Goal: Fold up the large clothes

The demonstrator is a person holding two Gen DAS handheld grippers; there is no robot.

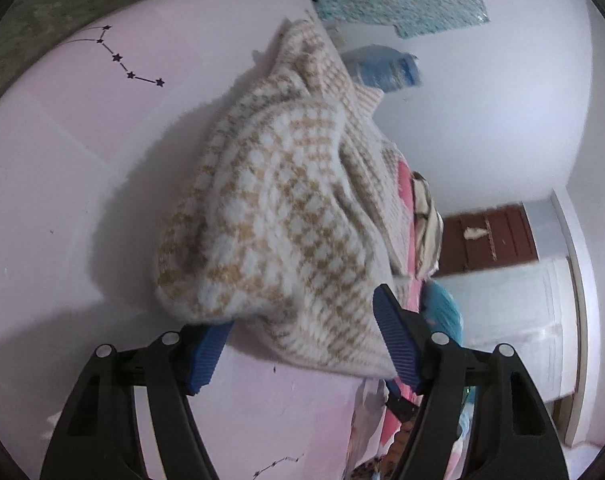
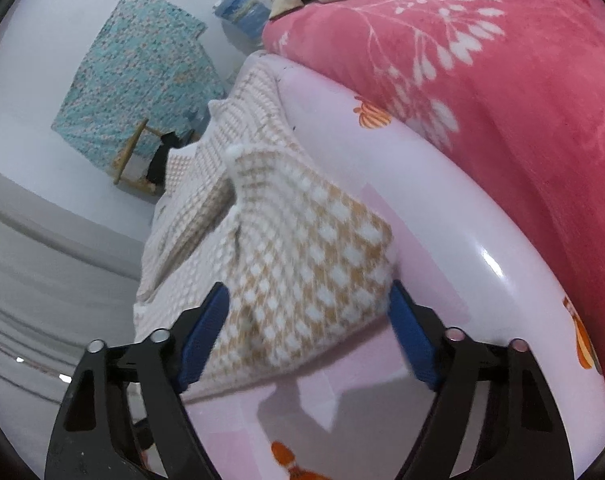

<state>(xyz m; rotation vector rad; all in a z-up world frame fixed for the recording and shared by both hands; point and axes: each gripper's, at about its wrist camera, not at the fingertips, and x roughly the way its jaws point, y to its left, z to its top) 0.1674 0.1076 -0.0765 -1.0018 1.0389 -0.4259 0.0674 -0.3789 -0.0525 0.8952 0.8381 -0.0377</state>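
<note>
Now, sweater [image 1: 286,216]: fluffy, white with tan checks, bunched in a soft heap on the pink sheet [image 1: 62,184] of the bed.
Left hand-held gripper [image 1: 302,344]: blue fingers spread wide, one at each side of the sweater's near edge.
Right hand-held gripper [image 2: 308,340]: spread wide too, with a checked corner between its fingers.
Beside it: red flowered blanket [image 2: 502,100].
Behind: teal patterned cloth [image 2: 134,76] on the wall.
</note>
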